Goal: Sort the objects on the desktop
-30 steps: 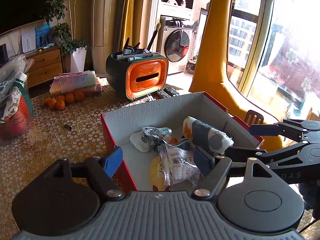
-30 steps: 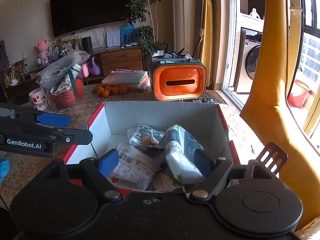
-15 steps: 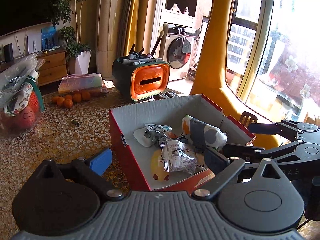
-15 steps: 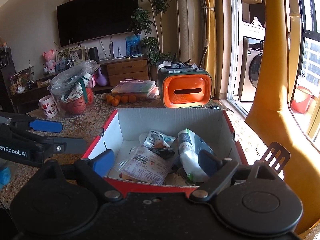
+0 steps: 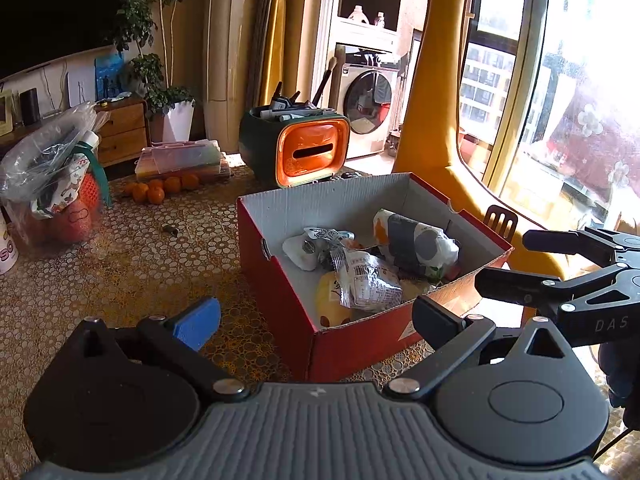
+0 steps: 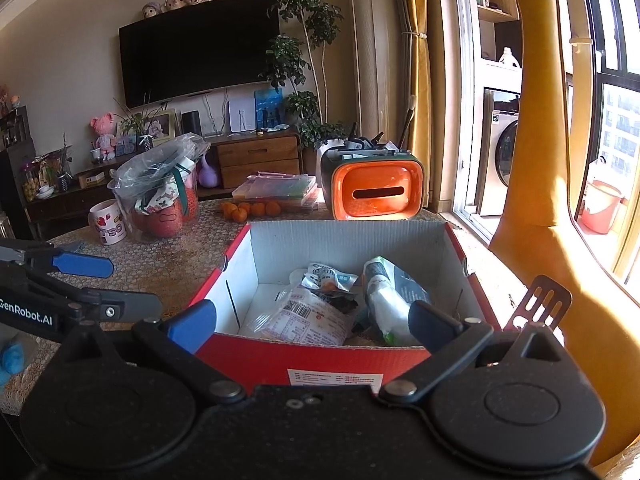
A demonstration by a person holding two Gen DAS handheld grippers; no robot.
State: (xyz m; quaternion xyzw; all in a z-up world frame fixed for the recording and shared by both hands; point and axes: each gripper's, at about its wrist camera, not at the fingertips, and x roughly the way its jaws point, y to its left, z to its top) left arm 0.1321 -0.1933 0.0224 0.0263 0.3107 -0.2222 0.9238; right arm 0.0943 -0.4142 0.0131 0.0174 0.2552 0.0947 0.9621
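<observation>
The red cardboard box (image 6: 320,360) stands on the patterned table (image 5: 140,264), holding snack packets (image 6: 308,312). Just before it, the left gripper (image 5: 316,320) stands wide and empty; the right gripper (image 6: 312,324) is opening, nothing gripped. An orange organizer (image 6: 376,192) sits behind.

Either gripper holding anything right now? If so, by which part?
Nothing held. Left gripper is open and empty; right gripper is opening, nothing between its fingers. The snack packets lie loose in the red box.
</observation>
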